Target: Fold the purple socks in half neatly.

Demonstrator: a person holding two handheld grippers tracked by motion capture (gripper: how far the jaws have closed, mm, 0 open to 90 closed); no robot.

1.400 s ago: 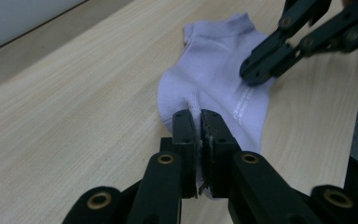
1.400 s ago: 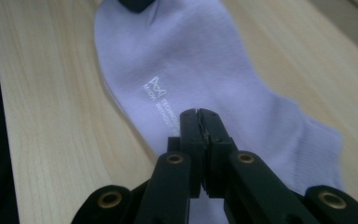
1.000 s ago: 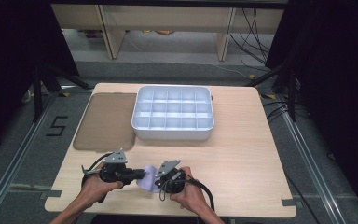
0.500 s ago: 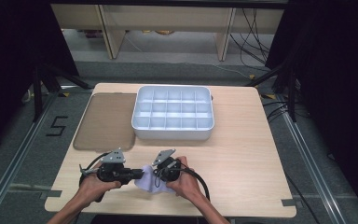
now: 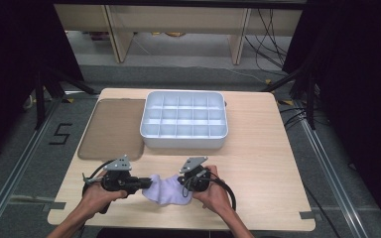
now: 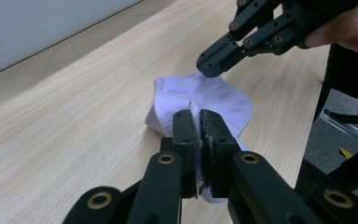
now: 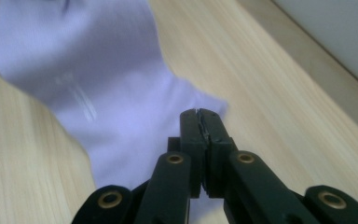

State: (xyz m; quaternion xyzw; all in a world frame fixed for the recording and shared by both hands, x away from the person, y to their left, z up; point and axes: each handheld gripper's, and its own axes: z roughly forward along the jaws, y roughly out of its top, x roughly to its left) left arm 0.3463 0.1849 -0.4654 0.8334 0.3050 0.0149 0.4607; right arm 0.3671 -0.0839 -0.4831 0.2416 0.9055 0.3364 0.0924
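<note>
A pale lavender sock (image 5: 166,191) lies on the wooden table (image 5: 258,158) near its front edge, stretched between both grippers. My left gripper (image 5: 146,184) is shut on the sock's left end; in the left gripper view its jaws (image 6: 199,116) pinch a fold of the sock (image 6: 214,95). My right gripper (image 5: 182,181) is shut at the sock's right end, and its closed tip (image 6: 209,70) touches the far edge of the fabric. In the right gripper view the jaws (image 7: 203,114) are closed at an edge of the sock (image 7: 98,70), which spreads away to the left.
A white tray (image 5: 183,141) with several empty compartments stands at the middle back of the table. A flat brown lid (image 5: 111,129) lies to its left. The table's front edge is just behind my hands.
The right gripper dipped left to the sock, then drew back to the right. The sock now lies spread wider between the two grippers. The left gripper has barely moved.
</note>
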